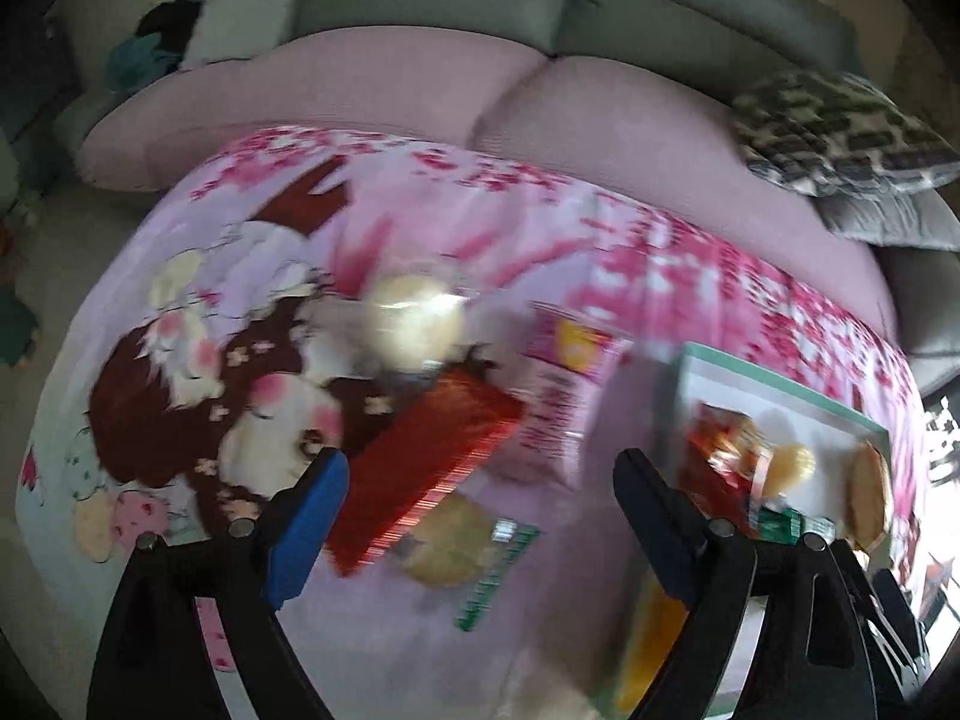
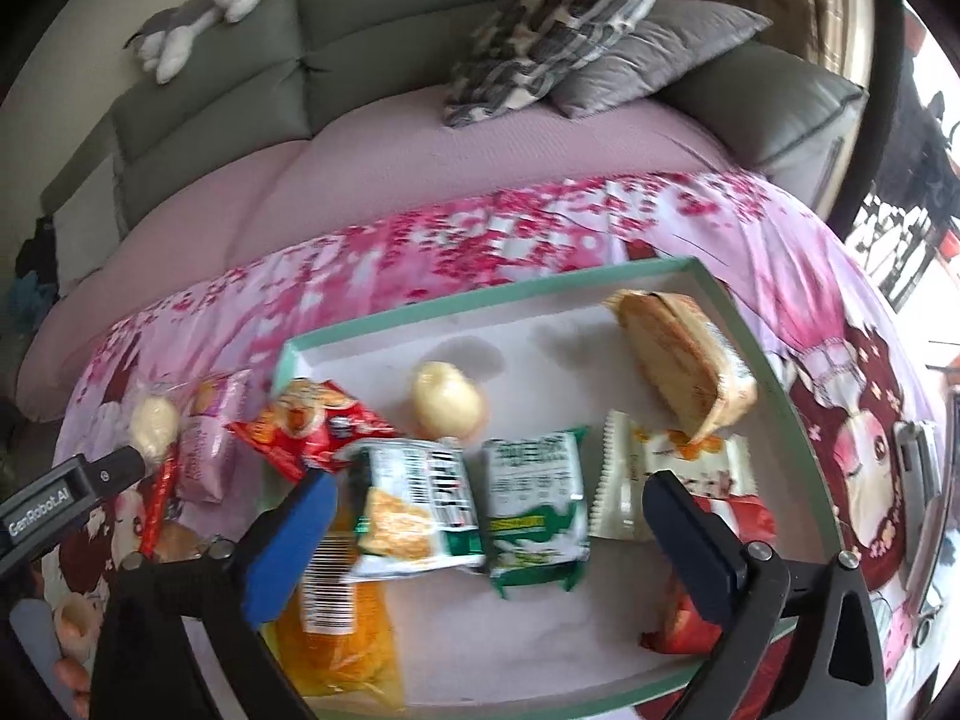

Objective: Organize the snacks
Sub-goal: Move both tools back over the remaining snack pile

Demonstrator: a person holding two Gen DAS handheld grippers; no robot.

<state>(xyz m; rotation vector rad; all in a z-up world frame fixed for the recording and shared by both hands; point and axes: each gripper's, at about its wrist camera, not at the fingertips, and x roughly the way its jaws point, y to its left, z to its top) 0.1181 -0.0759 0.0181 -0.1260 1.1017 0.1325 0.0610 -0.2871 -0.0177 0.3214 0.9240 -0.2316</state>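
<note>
Tray (image 2: 492, 300) holding snack packets (image 2: 534, 498), sandwich (image 2: 678, 360); left gripper (image 1: 480, 516) and right gripper (image 2: 486, 534) spread, empty.

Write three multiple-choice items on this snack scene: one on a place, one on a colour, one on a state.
1. Where does the sandwich lie?
A. on the sofa
B. in the tray, far right part
C. outside the tray on the cloth

2. What colour is the tray's rim?
A. mint green
B. red
C. black

3. How are the right tongs?
A. shut on a green pack
B. shut with nothing in them
C. open, gripping nothing

Key: 1 B, the sandwich sits inside the rim near the tray's far right corner. 2 A, the raised edge around the white floor is pale green. 3 C, the fingers stand wide apart over the green packs and press on none.
</note>
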